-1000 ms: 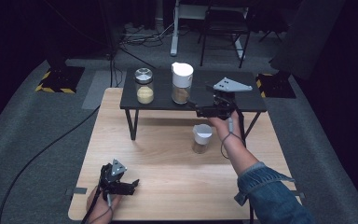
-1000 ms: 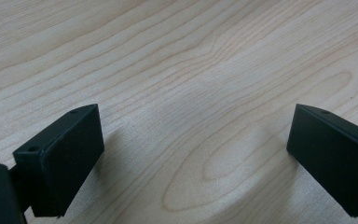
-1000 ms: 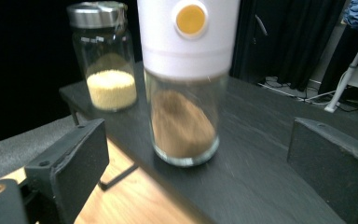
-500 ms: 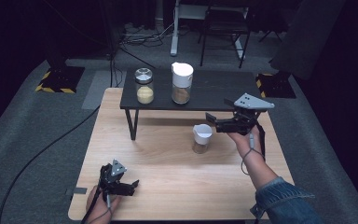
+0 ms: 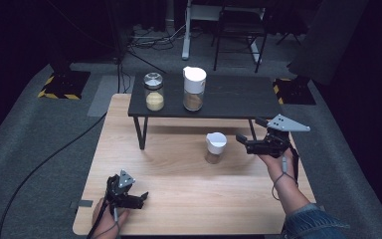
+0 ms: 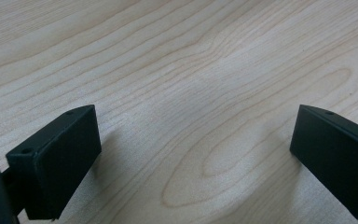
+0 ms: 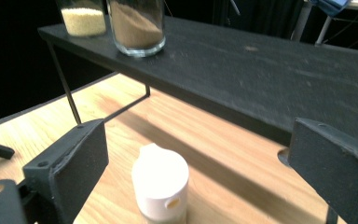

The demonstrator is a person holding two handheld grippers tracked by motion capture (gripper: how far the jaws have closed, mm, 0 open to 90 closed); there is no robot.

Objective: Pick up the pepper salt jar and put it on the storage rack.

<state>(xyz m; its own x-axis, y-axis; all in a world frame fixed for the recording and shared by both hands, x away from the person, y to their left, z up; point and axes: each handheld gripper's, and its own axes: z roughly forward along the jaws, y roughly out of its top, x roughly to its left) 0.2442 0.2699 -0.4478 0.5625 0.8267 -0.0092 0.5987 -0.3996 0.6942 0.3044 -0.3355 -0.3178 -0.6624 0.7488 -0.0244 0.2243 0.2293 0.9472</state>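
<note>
White-lidded jar [image 5: 215, 147] stands beside the right gripper [image 5: 242, 141], label unreadable.

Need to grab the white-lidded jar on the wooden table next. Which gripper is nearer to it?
Right. The right gripper is open just beside the white-lidded jar, level with it. The left gripper rests open near the table's front-left edge, far from it.

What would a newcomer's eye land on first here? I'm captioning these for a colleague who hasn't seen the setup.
Probably the small white-lidded jar standing alone on the light wooden table, with the right gripper open just beside it. Behind it, a low black shelf carries two jars, a yellow-filled jar and a brown-filled jar. The left gripper rests open near the table's front edge.
</note>
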